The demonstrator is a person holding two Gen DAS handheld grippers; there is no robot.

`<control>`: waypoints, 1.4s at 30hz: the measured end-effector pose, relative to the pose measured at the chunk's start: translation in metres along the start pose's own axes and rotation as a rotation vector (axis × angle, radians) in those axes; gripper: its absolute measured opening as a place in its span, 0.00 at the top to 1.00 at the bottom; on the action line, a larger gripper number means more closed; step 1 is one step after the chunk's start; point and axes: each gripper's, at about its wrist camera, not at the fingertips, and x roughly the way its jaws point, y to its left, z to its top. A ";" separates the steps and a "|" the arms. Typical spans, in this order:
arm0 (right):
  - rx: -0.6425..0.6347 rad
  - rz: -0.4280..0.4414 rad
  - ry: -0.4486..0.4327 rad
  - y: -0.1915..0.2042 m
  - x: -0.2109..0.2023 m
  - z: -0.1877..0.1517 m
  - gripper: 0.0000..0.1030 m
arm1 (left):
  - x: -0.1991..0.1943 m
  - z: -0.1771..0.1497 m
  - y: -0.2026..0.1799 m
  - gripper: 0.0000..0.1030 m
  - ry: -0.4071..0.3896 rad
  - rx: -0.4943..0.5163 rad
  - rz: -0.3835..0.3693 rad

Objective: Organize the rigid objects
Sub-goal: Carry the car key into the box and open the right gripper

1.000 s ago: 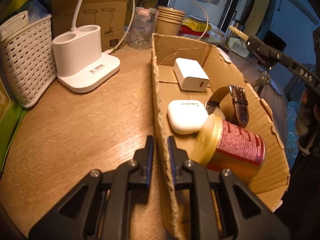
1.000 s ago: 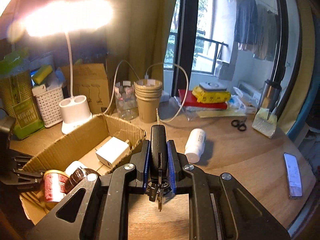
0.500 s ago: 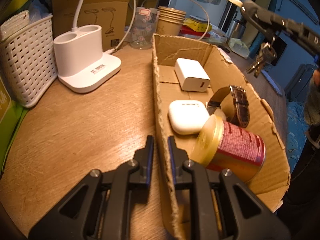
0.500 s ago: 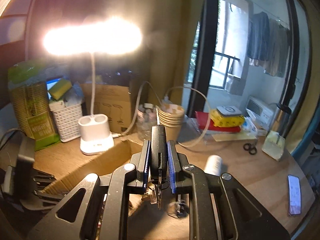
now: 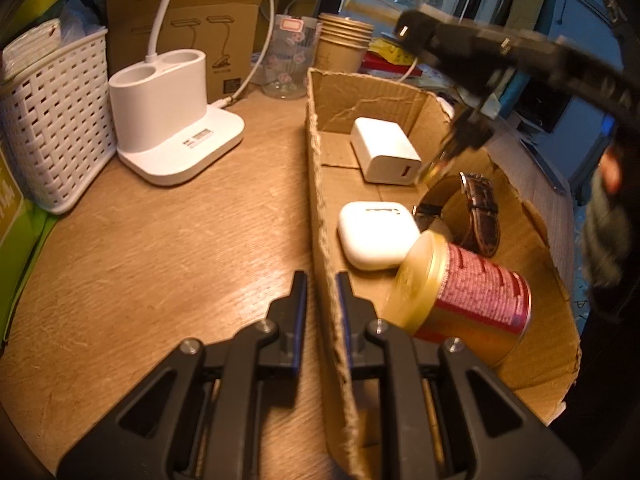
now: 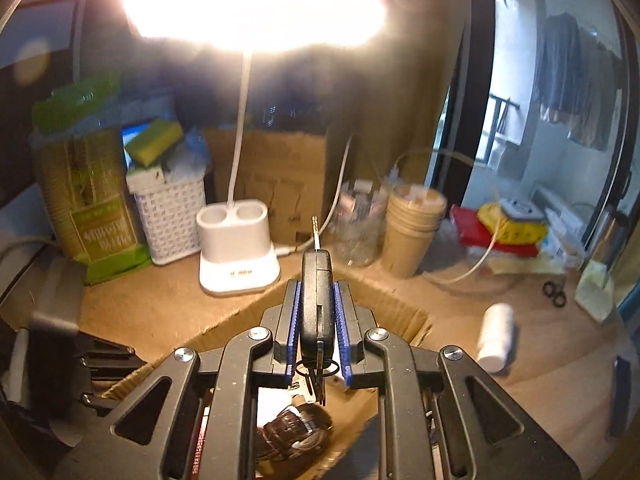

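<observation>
My left gripper is shut on the near left wall of the open cardboard box. In the box lie a white charger, a white earbud case, a brown strap watch and a red and gold can. My right gripper is shut on a black car key with a key ring hanging below. It hovers over the box, above the watch. In the left wrist view the right gripper's fingers reach in from the upper right, with the hanging keys above the watch.
A white lamp base, white basket, glass jar and stacked paper cups stand behind the box. A white bottle, scissors and a phone lie on the table right of it.
My right gripper has carried the key leftward from over the table to over the box. My left gripper has kept its hold on the box wall.
</observation>
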 end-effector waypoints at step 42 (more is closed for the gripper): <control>-0.038 -0.070 0.196 0.048 0.029 -0.025 0.73 | 0.000 0.001 0.002 0.85 -0.002 -0.002 0.003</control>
